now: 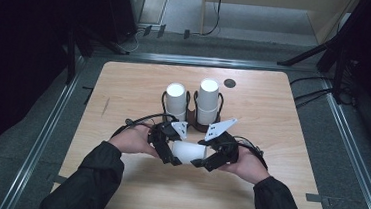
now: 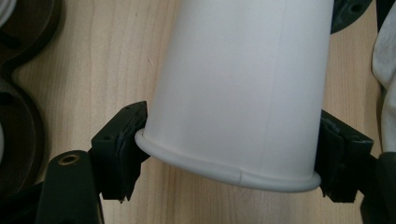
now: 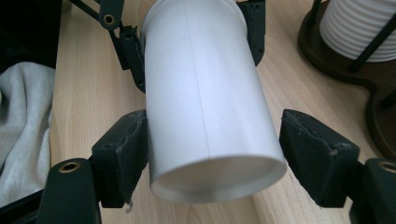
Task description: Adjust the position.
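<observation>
White paper cup point(image 1: 188, 151) lies on its side, held between the two grippers near the table's near-centre, just near-side of the cup holder. Rolled rim end faces the left gripper point(image 1: 169, 153), closed base end faces the right gripper point(image 1: 208, 159).

Left gripper view: cup point(image 2: 243, 88) sits between the jaws at the rim. Both pads point(image 2: 128, 140) press the rolled rim, one on each side, so the jaws are spread wide, cup-width, and clamped on it. Wood tabletop point(image 2: 98, 60) shows behind the cup.

Right gripper view: cup point(image 3: 205, 102) base end between the jaws. Left-hand pad point(image 3: 126, 149) touches the cup wall; the pad on the other side point(image 3: 313, 154) stands off with a visible gap. Jaws wide, not clamped. Farther along the cup, the left gripper's jaws grip the rim end.

High view: both hands come in from the near edge, left hand point(image 1: 130, 139), right hand point(image 1: 246, 165), dark sleeves, grey three-cornered plates on top of the grippers. Cup's height over the table can't be told from here.

View differences: high view alone gives the layout: the dark two-slot cup holder point(image 1: 192, 122) just beyond the grippers, with a stack of white cups point(image 1: 176, 100) in its left slot and a taller stack point(image 1: 208, 100) in the right, plus a small dark disc point(image 1: 230, 83) on the far table. Right gripper view catches the holder base and a ribbed stack point(image 3: 359, 28) at its far right, and grey fabric point(image 3: 23, 121) at its left. Left gripper view shows the dark holder base point(image 2: 23, 93) at its left edge.
</observation>
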`<state>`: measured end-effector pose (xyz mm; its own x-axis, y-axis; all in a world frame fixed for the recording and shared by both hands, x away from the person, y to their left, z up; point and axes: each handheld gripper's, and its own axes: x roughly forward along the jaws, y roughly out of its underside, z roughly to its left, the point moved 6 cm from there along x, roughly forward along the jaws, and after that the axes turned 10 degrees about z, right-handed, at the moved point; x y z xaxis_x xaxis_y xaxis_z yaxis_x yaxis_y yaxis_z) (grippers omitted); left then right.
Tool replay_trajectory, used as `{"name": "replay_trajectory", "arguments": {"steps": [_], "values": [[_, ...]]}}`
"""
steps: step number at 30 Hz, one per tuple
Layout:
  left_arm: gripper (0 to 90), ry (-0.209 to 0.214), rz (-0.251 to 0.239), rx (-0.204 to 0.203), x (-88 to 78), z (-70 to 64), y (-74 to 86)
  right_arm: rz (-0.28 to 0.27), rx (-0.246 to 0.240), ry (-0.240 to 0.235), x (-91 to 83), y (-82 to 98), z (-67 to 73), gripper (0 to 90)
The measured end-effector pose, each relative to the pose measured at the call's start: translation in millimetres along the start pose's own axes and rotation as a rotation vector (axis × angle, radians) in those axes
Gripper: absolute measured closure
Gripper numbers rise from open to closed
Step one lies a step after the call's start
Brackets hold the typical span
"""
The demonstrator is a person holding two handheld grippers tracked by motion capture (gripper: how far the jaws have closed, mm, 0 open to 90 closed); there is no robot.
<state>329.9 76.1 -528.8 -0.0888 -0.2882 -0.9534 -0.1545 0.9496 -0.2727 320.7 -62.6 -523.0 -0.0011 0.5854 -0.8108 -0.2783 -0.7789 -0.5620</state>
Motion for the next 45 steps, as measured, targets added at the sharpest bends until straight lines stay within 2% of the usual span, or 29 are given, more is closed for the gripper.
{"name": "replay_trajectory", "arguments": {"steps": [6,13,19,24,27,28,31,35,45], "values": [[22.2,0.006,0.019,0.009,5.1,-2.4,-2.1,0.038,-0.037,0.004,11.1,-1.1,4.0,26.8],[22.2,0.011,0.030,0.014,6.9,-3.2,-1.9,0.059,-0.050,-0.006,16.6,-1.8,5.6,31.1],[22.2,0.003,0.011,0.024,4.4,-3.6,-1.8,0.060,-0.059,0.004,13.1,-3.1,7.1,32.0],[20.2,0.001,-0.024,0.028,3.2,-2.5,-2.0,0.053,-0.057,0.003,10.9,-3.4,6.4,31.7],[13.5,0.005,-0.044,0.020,1.9,-2.7,-2.6,0.050,-0.054,-0.003,9.7,-3.2,6.2,31.5],[10.4,0.003,-0.072,0.004,-0.7,-1.6,-3.7,0.048,-0.047,-0.003,8.2,-2.6,5.3,31.5],[2.0,-0.012,-0.090,-0.019,-2.9,0.7,-4.0,0.039,-0.045,-0.003,6.1,-2.6,3.9,31.4],[1.3,-0.041,-0.110,-0.033,-4.6,2.1,-2.8,0.028,-0.038,-0.007,3.4,-3.4,2.8,31.3],[1.3,-0.022,-0.168,-0.080,-10.7,2.1,5.1,0.010,-0.036,-0.014,-1.6,-6.3,0.7,31.2]]}}
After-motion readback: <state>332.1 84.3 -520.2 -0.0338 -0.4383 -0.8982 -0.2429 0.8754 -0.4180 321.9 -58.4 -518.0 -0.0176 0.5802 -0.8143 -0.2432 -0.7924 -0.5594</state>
